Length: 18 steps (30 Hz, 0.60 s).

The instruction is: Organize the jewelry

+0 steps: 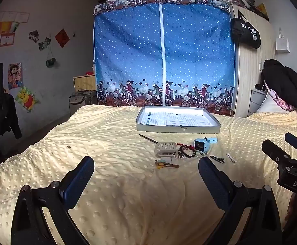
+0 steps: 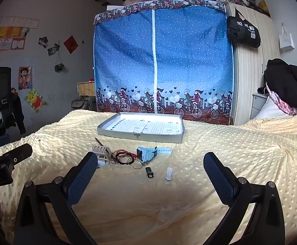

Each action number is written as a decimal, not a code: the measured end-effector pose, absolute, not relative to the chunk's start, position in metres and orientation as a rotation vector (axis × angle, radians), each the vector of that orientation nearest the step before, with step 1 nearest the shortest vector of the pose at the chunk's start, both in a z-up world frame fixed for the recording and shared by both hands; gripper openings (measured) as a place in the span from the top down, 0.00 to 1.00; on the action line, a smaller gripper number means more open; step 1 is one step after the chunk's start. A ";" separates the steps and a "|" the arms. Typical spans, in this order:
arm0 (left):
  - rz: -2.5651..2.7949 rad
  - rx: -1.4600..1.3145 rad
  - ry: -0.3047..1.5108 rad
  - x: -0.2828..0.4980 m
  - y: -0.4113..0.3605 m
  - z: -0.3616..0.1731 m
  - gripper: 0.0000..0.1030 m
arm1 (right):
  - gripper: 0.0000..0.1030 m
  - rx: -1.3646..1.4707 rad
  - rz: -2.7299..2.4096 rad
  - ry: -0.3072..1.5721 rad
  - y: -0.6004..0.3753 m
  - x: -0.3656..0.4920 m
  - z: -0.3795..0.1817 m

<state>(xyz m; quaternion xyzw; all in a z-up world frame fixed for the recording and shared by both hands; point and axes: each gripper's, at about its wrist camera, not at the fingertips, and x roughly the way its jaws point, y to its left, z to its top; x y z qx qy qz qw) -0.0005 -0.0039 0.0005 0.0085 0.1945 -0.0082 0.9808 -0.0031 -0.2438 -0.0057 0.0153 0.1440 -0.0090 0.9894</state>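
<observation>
Jewelry (image 2: 128, 157) beyond wide, empty claws (image 2: 148, 173)

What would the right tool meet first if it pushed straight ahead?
Likely the black hair clip and the white clip beside it on the blanket, between the open right tool; depth is uncertain.

Bare blanket (image 2: 148, 200) before jewelry pile (image 2: 126, 156) (tray (image 2: 140, 136) behind)

tray (image 1: 178, 129): 1 | watch (image 1: 202, 145): 1 | hair clips (image 2: 150, 172): 2 | hair stick (image 1: 148, 138): 1
</observation>
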 end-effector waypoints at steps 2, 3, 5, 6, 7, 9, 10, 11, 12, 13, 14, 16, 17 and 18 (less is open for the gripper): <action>-0.018 0.021 0.388 -0.001 -0.005 0.001 0.00 | 0.01 0.031 -0.018 0.289 -0.243 -0.004 -0.005; -0.019 0.022 0.387 -0.001 -0.005 0.001 0.00 | 0.01 0.031 -0.018 0.289 -0.247 -0.003 -0.007; -0.020 0.022 0.386 -0.002 -0.005 0.002 0.00 | 0.01 0.032 -0.017 0.289 -0.247 -0.003 -0.006; -0.019 0.021 0.386 -0.002 -0.005 0.002 0.00 | 0.01 0.032 -0.017 0.290 -0.247 -0.004 -0.006; -0.018 0.022 0.386 -0.002 -0.006 0.002 0.00 | 0.01 0.032 -0.017 0.290 -0.247 -0.003 -0.006; -0.018 0.023 0.385 -0.002 -0.006 0.002 0.00 | 0.01 0.032 -0.017 0.290 -0.246 -0.003 -0.006; -0.018 0.023 0.387 -0.002 -0.006 0.002 0.00 | 0.01 0.032 -0.017 0.290 -0.247 -0.003 -0.006; -0.018 0.023 0.387 -0.002 -0.006 0.002 0.00 | 0.01 0.032 -0.017 0.291 -0.246 -0.003 -0.006; -0.019 0.022 0.387 -0.002 -0.006 0.002 0.00 | 0.01 0.032 -0.016 0.291 -0.246 -0.003 -0.006; -0.019 0.023 0.387 -0.002 -0.006 0.002 0.00 | 0.01 0.032 -0.016 0.291 -0.247 -0.003 -0.006; -0.019 0.023 0.387 -0.002 -0.006 0.002 0.00 | 0.01 0.032 -0.016 0.292 -0.246 -0.003 -0.006; -0.019 0.023 0.387 -0.002 -0.006 0.002 0.00 | 0.01 0.032 -0.016 0.292 -0.247 -0.003 -0.007; -0.019 0.023 0.387 -0.002 -0.006 0.002 0.00 | 0.01 0.033 -0.016 0.293 -0.247 -0.003 -0.007; -0.018 0.023 0.386 -0.002 -0.006 0.002 0.00 | 0.01 0.033 -0.016 0.293 -0.246 -0.003 -0.007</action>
